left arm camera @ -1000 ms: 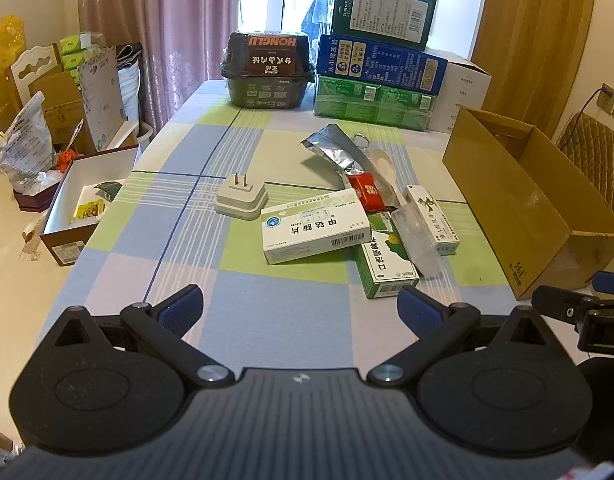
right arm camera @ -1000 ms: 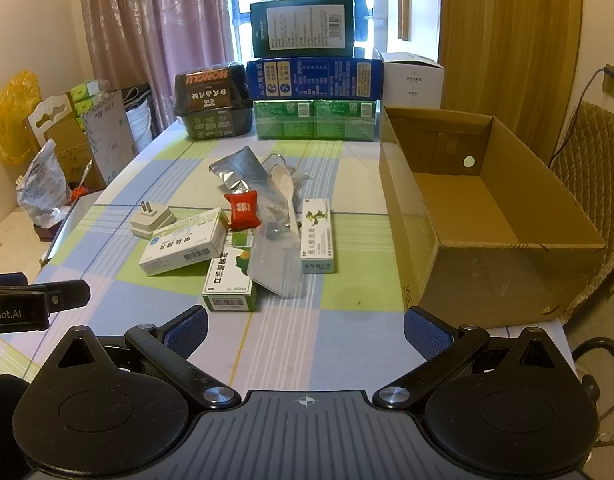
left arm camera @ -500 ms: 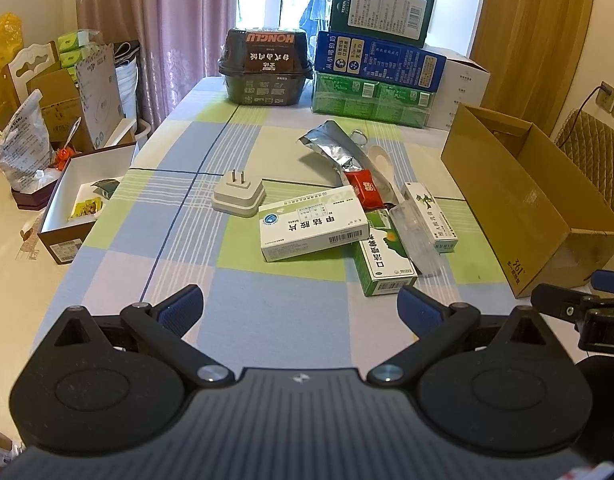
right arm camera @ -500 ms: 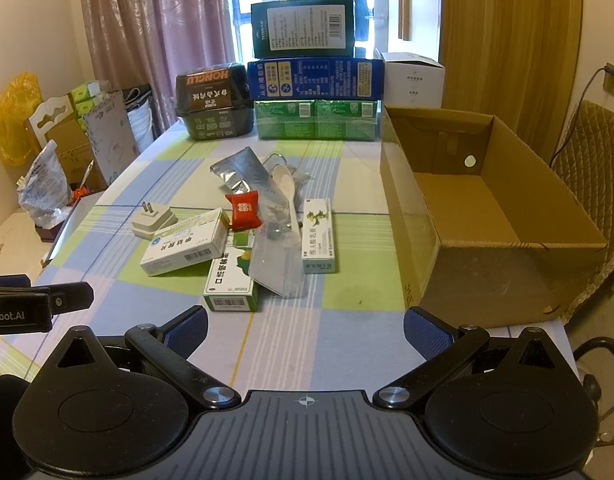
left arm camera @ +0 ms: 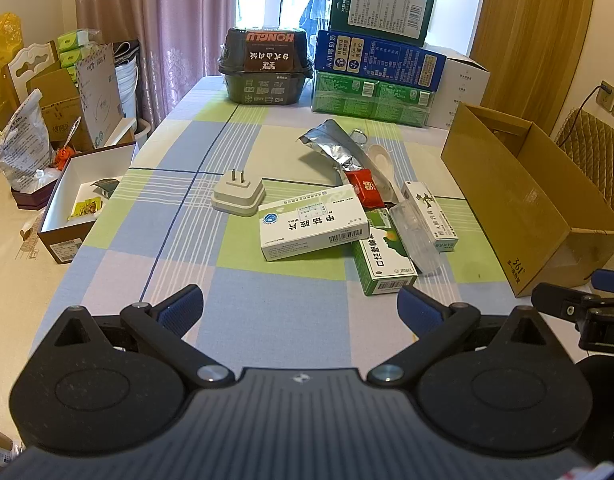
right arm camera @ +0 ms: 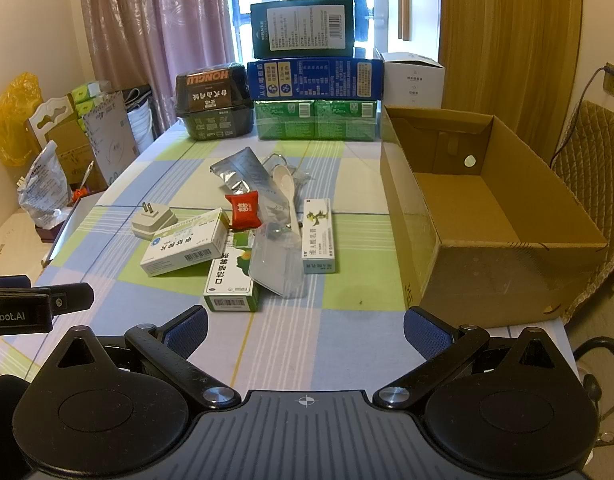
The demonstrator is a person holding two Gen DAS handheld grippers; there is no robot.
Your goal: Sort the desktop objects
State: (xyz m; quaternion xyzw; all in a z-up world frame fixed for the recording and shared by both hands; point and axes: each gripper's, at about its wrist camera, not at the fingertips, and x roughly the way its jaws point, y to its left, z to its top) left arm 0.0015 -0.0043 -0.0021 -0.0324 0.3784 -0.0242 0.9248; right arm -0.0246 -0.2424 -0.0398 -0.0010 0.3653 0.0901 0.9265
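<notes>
Left tongs point(left arm camera: 301, 306) spread, empty | right tongs point(right arm camera: 305, 326) spread, empty | white rectangular cardboard medicine box point(left arm camera: 313, 222) lies mid-worktop, left of open brown cardboard carton point(right arm camera: 495, 216) | judged light, stiff; best gripped across its narrow sides.

- a lived-in home, likely a dining corner: checked tablecloth point(left arm camera: 155, 184) in green, blue and lilac over a long table
- pink patterned curtains point(left arm camera: 163, 20) and a window behind, laundry hanging beyond the glass
- wooden door point(right arm camera: 503, 32), wall socket point(right arm camera: 611, 80) with a cable, quilted chair point(right arm camera: 599, 148)
- household clutter on the floor at the left: cardboard boxes point(left arm camera: 59, 96), a yellow plastic bag point(right arm camera: 15, 116), an open shoebox-like box point(left arm camera: 87, 196)
</notes>
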